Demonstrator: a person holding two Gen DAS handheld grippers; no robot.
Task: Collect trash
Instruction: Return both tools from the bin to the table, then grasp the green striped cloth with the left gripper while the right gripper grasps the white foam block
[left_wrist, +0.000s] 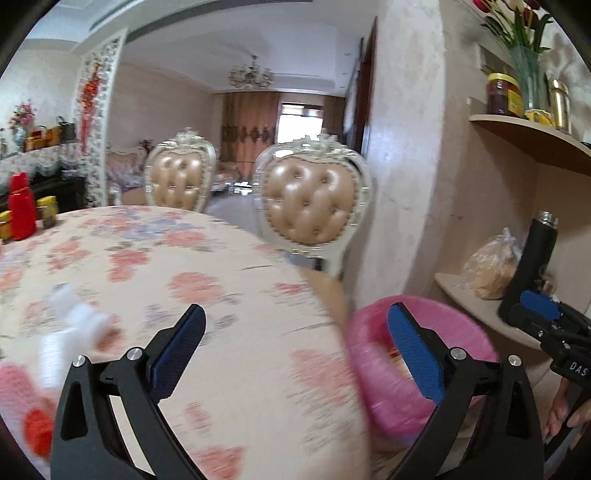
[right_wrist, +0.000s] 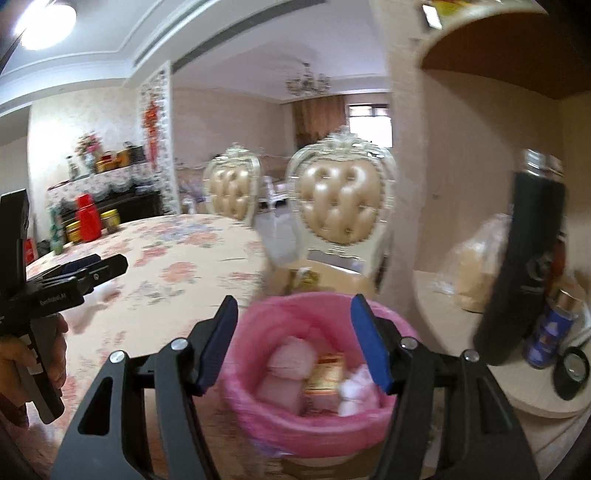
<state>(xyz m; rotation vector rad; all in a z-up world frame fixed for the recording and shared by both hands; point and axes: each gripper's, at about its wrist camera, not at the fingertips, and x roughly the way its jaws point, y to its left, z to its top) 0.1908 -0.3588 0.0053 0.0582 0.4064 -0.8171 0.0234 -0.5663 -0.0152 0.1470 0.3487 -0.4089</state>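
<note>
The left tool (left_wrist: 297, 354) is pointing slightly downward over the worktop (left_wrist: 229, 295), spread wide and gripping nothing. Blurred white trash (left_wrist: 79, 325) is lying on the floral cloth beside its left finger. The right tool (right_wrist: 295, 343) is hanging about half open and empty above the pink-lined bin (right_wrist: 258, 413), which is holding wrappers and tissue. The bin is standing between the worktop edge and the corner shelf (right_wrist: 443, 332).
</note>
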